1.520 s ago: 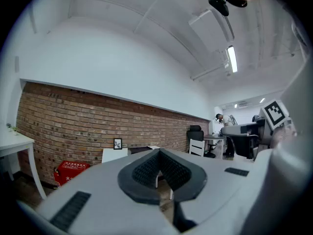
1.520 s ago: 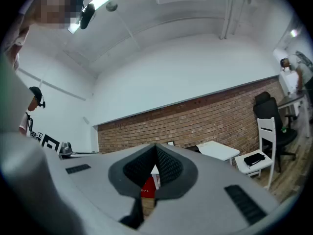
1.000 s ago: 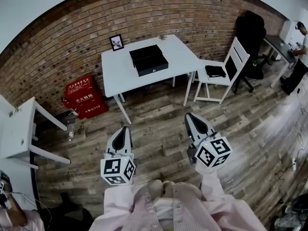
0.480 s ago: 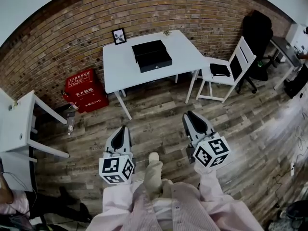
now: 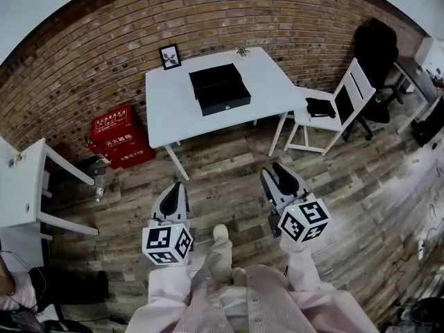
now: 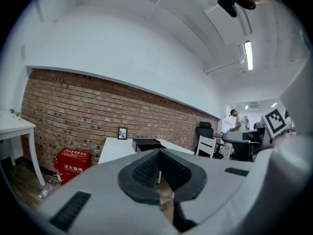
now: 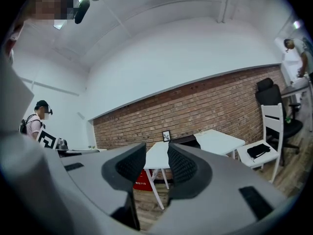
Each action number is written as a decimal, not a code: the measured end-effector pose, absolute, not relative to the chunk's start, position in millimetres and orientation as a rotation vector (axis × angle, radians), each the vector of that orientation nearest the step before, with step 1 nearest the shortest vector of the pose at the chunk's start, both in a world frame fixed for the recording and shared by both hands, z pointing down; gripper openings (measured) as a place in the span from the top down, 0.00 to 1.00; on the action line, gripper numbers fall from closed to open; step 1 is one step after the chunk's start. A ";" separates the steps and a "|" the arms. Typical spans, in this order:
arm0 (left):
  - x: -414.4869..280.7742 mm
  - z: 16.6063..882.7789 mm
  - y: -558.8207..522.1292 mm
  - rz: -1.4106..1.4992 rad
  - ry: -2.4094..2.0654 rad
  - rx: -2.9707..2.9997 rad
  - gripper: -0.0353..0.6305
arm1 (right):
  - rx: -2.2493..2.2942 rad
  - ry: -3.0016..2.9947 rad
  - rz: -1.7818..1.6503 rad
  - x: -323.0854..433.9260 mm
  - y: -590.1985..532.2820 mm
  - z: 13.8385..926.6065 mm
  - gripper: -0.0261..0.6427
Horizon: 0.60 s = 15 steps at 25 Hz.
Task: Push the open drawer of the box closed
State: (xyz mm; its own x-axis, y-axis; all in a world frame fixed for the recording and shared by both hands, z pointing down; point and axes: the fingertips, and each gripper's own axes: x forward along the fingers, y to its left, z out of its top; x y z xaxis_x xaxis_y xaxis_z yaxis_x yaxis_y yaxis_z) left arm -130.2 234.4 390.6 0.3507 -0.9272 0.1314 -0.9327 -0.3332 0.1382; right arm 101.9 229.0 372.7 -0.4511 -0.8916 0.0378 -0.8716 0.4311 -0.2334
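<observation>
A black box (image 5: 219, 89) lies on the white table (image 5: 166, 106) by the brick wall, its drawer (image 5: 225, 103) pulled out toward me. Both grippers hang over the wooden floor, well short of the table. My left gripper (image 5: 177, 186) is shut with nothing in it; in the left gripper view its pads (image 6: 146, 168) meet, and the box (image 6: 146, 143) shows far beyond them. My right gripper (image 5: 276, 168) is opening, with a clear gap and nothing between its pads (image 7: 182, 166). The box (image 7: 185, 140) sits far off past that gap.
A red crate (image 5: 114, 137) stands on the floor left of the table, a white chair (image 5: 333, 109) with a black pouch to its right. A picture frame (image 5: 168, 56) and a small plant (image 5: 242, 50) sit at the table's back edge. Another white table (image 5: 17, 186) is at far left.
The person has stepped forward, with one foot now showing between the grippers. The right gripper's jaws have parted. The box and table are as before.
</observation>
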 end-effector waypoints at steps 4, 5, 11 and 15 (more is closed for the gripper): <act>-130.4 393.2 196.2 0.049 -1.667 2.416 0.95 | -1.620 2.581 -0.354 104.0 195.7 376.7 0.75; -130.3 393.5 187.3 0.052 -1.662 2.416 0.95 | -1.628 2.576 -0.361 105.0 187.0 377.1 0.75; -132.8 393.9 132.9 0.078 -1.637 2.418 0.95 | -1.671 2.570 -0.362 103.2 135.6 379.4 0.75; -141.2 398.5 97.9 0.089 -1.624 2.403 0.95 | -1.670 2.575 -0.397 93.5 100.4 384.2 0.75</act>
State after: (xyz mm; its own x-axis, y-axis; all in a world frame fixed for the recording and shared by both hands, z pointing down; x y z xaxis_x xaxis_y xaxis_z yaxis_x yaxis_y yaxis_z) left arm -141.2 97.9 398.5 0.3808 -0.9063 0.1833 -0.9210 -0.3540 0.1628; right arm 93.5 100.4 384.2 -0.4172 -0.9034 0.0992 -0.8914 0.3854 -0.2384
